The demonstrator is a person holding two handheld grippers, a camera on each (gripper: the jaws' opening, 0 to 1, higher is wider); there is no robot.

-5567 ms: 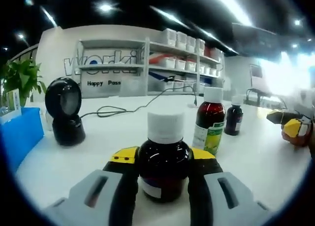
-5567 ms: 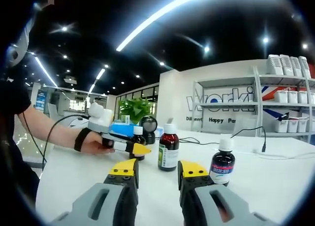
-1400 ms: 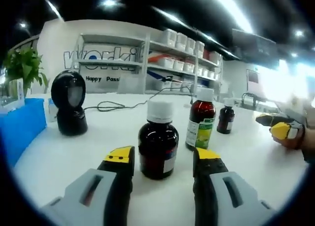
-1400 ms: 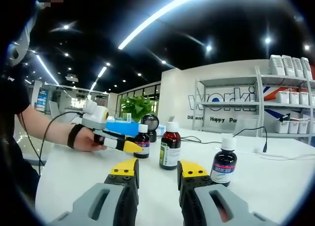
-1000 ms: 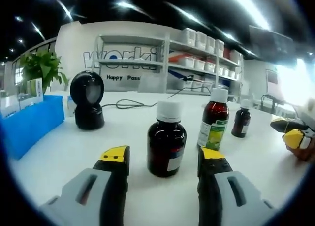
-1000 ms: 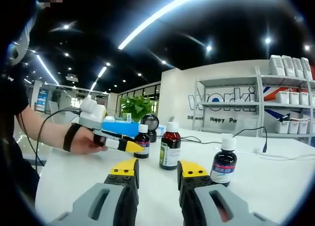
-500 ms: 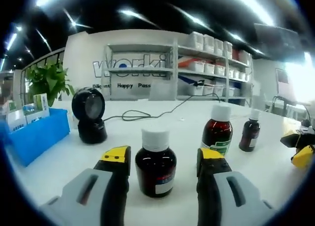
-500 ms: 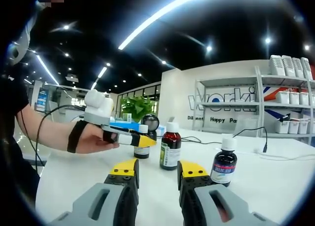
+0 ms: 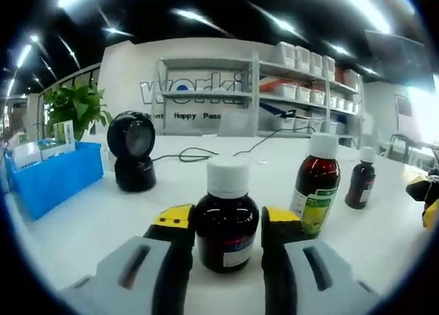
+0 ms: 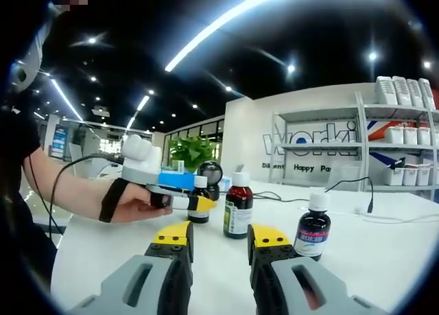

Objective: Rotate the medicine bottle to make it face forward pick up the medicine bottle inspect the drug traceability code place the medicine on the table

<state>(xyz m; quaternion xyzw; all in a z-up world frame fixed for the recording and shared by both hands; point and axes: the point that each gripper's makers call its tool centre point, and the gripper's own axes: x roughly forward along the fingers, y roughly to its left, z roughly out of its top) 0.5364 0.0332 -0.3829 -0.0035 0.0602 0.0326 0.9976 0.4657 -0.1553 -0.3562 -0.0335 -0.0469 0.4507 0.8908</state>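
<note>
White tabletop point(image 9: 82, 219) under ceiling strip lights carries everything here, and nearest of all in the left gripper view the left gripper point(image 9: 224, 222) now has its two yellow-tipped jaws hard against either side of the small brown medicine bottle point(image 9: 226, 227). A second ago those jaws stood well apart with the bottle loose between them; they have since come in, so the bottle looks clamped, upright on the table, its label turned toward the camera. That suggests the turning step is done and the lift comes next. The right gripper view shows the same thing from the side, the left gripper point(image 10: 184, 202) at the bottle point(image 10: 199, 202) with the person's hand point(image 10: 134, 204) behind it. The right gripper point(image 10: 218, 241) has not moved: its jaws stand apart, holding nothing, low over the table. Just beyond the held bottle to the right stands a taller bottle with a green label point(image 9: 315, 184), and past it a small dark bottle point(image 9: 361, 179). To the left sit a black scanner point(image 9: 132, 152) and a blue bin point(image 9: 48, 181). Farthest off are a potted plant point(image 9: 75, 108) and shelves point(image 9: 302, 82).
</note>
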